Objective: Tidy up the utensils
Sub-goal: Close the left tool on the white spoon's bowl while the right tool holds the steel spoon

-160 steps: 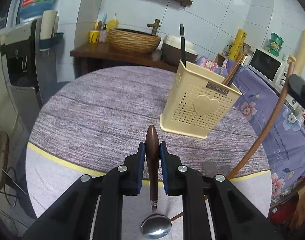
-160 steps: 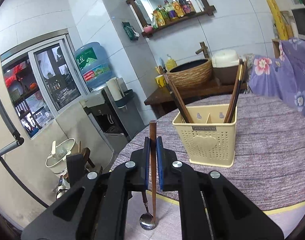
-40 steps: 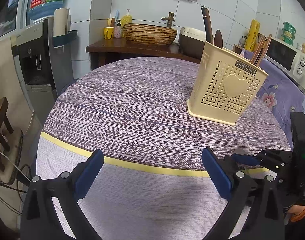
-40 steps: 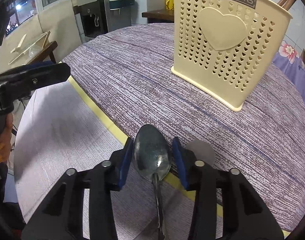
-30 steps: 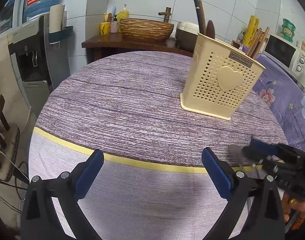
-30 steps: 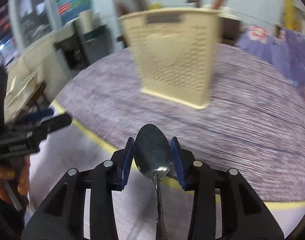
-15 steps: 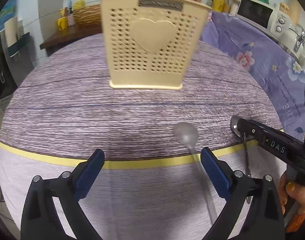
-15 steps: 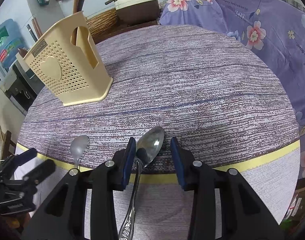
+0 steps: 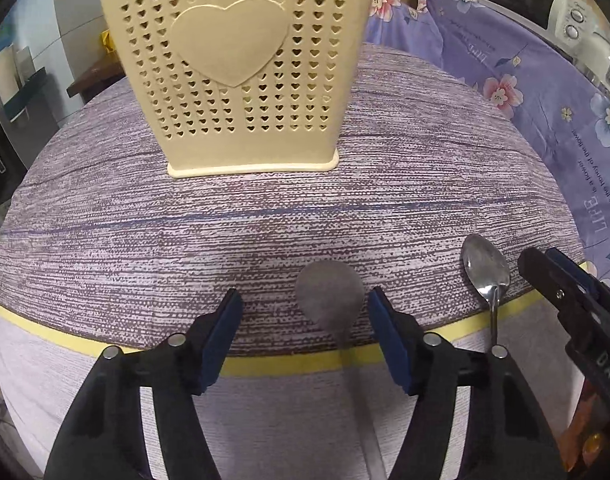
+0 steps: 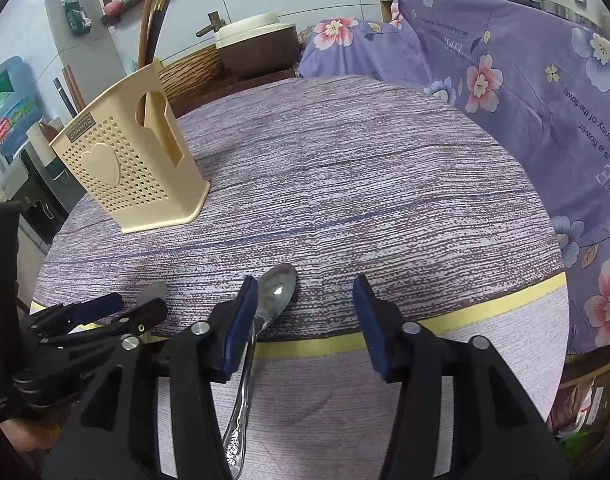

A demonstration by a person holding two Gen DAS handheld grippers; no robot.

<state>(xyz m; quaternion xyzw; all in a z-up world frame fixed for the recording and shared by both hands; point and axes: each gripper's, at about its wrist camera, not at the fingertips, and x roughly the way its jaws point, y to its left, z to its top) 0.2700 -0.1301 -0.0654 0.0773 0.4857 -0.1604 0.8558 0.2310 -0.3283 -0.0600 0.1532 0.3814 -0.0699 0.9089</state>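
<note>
Spoons (image 9: 485,268) lie on the worktop (image 9: 265,208); both hand-held grippers (image 9: 305,312) (image 10: 305,300) gape empty, and a handle could slip off the edge.

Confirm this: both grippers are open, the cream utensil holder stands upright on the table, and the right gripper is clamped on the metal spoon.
Not clamped. The right wrist view shows the right gripper open, the metal spoon lying on the table beside its left finger. The left gripper is open too, and the cream utensil holder stands upright.
</note>
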